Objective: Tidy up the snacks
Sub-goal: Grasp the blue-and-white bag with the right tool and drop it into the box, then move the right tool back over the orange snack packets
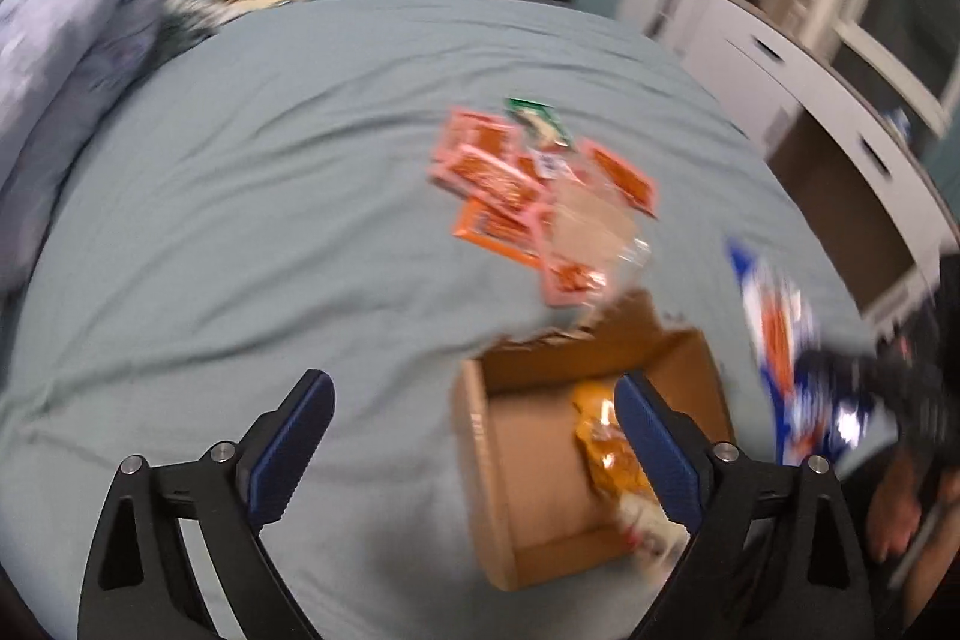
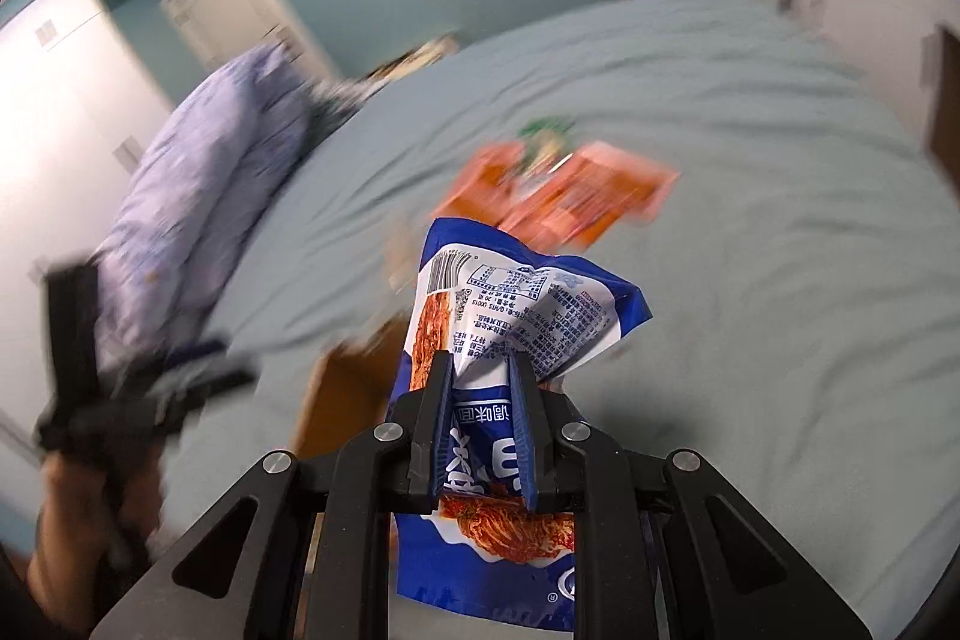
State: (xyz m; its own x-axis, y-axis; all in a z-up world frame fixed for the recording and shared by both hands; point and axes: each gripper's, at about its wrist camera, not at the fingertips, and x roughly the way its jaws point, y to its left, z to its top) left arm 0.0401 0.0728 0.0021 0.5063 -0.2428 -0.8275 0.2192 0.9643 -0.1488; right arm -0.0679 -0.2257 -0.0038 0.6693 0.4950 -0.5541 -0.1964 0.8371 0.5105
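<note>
Fig.: Task early. One yellow-orange packet [image 1: 606, 451] lies in the cardboard box [image 1: 480, 460]; a pile of orange packets [image 1: 510, 184] is left on the bed [image 1: 240, 220], just beyond the box. My right gripper [image 2: 480, 388], raised above the bed w/ box below-left, clamps the blue kimchi packet [image 2: 522, 298]. My left gripper [image 1: 474, 412] hovers by the box, jaws wide apart, holding nothing.

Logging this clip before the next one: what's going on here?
A person is sorting snacks on a bed. The right claw is shut on a blue-and-white snack bag, held up in the air. The left claw is open and empty near a cardboard box holding one orange packet. More orange packets lie loose beyond it.
</note>
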